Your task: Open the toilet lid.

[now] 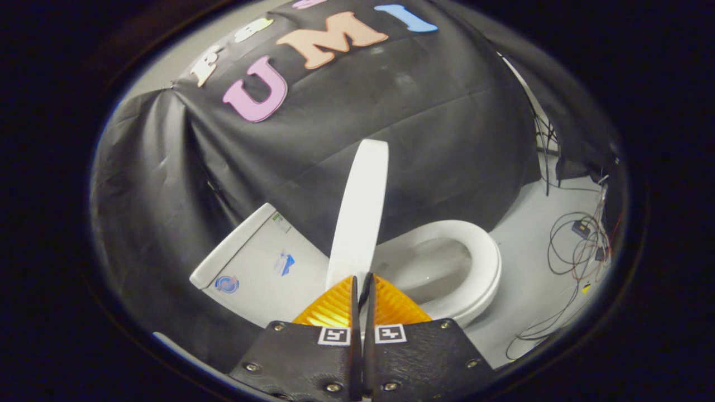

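We are looking along the fingers at a toilet in the middle of the frame, seen with the whole scene tilted. Largest first: the tank (251, 268) is lying toward the lower left, its flat top facing us. The seat (480, 262) is ringing the open bowl at centre right. The lid (360, 212) is standing up on edge between the two, rising from just above our fingertips toward the centre of the frame, so we are judging it as already raised most of the way, though not yet leaning back on the tank.

Our gripper (363, 282), at bottom centre, is nearly closed, with just a thin gap between the fingers. The lid's lower edge is running into that gap, so the fingers seem to be pinching it, but we cannot tell for sure that both are pressing on it.

What is worrying us from here:
- The hold, if there is one, is narrow and sitting on a smooth, thin edge. If we are twisting as we are swinging, the lid may be slipping out and dropping onto the seat with a bang.
- If we are letting go before the lid is passing its balance point, it could be falling forward for the same reason.
- Pushing too hard could be knocking the lid against the tank.
- Loose cables (575, 245) are lying on the floor at the right, a snag risk if we are backing out that way.
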Tool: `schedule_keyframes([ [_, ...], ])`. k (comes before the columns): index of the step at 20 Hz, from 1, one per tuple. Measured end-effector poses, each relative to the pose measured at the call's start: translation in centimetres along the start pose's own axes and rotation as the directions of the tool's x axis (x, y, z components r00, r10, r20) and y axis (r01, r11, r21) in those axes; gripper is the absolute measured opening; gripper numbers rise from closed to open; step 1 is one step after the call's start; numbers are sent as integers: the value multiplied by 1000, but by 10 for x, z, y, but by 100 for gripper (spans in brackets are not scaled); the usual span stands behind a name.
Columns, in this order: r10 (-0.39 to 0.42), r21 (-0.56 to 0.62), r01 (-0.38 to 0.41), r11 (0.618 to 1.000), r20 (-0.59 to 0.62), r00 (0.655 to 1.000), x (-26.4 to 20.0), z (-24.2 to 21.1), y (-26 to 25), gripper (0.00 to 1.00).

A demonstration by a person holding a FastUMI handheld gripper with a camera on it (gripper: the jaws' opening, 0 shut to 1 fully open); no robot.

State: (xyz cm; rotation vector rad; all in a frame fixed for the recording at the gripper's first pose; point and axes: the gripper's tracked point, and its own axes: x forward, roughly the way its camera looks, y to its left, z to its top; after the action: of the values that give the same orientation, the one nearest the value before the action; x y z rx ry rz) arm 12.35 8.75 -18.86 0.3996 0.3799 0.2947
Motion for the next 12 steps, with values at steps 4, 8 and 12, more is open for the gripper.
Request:
schedule_keyframes([
  [4,21,-68,-20,997,13,1000,1,2,0,2],
  [8,33,-119,-30,993,25,999,2,4,2,2],
  [12,52,-168,-45,985,36,998,3,6,5,2],
])
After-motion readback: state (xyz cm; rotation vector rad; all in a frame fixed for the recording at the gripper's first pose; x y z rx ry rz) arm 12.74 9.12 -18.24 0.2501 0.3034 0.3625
